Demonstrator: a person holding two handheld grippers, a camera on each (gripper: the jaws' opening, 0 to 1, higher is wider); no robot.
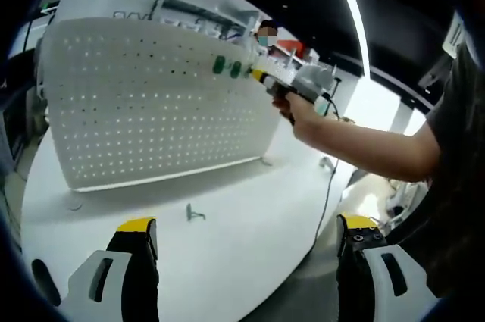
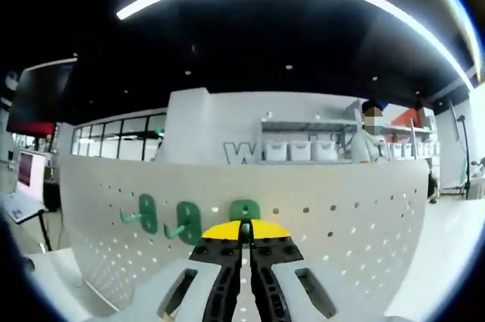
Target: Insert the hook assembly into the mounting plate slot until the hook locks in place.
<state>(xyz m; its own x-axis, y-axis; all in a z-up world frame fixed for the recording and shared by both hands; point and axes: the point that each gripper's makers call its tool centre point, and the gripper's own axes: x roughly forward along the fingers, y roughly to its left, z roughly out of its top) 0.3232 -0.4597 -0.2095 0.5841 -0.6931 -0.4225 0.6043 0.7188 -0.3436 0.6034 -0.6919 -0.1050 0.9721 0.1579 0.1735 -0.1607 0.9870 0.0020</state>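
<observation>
Right gripper up at the pegboard, left one hanging back

Right gripper [image 2: 244,242] has its jaws clenched on a green hook [image 2: 244,211], pressed against the pegboard [image 2: 341,223] straight ahead; two more hooks [image 2: 163,220] sit on the board just left of those jaws. Left gripper [image 1: 246,242] jaws are released, and a loose hook [image 1: 194,213] lies on the surface [image 1: 250,193] between and beyond them.

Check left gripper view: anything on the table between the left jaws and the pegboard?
One small grey hook lies loose on the white table, between the open left gripper and the foot of the pegboard. Otherwise bare.
</observation>
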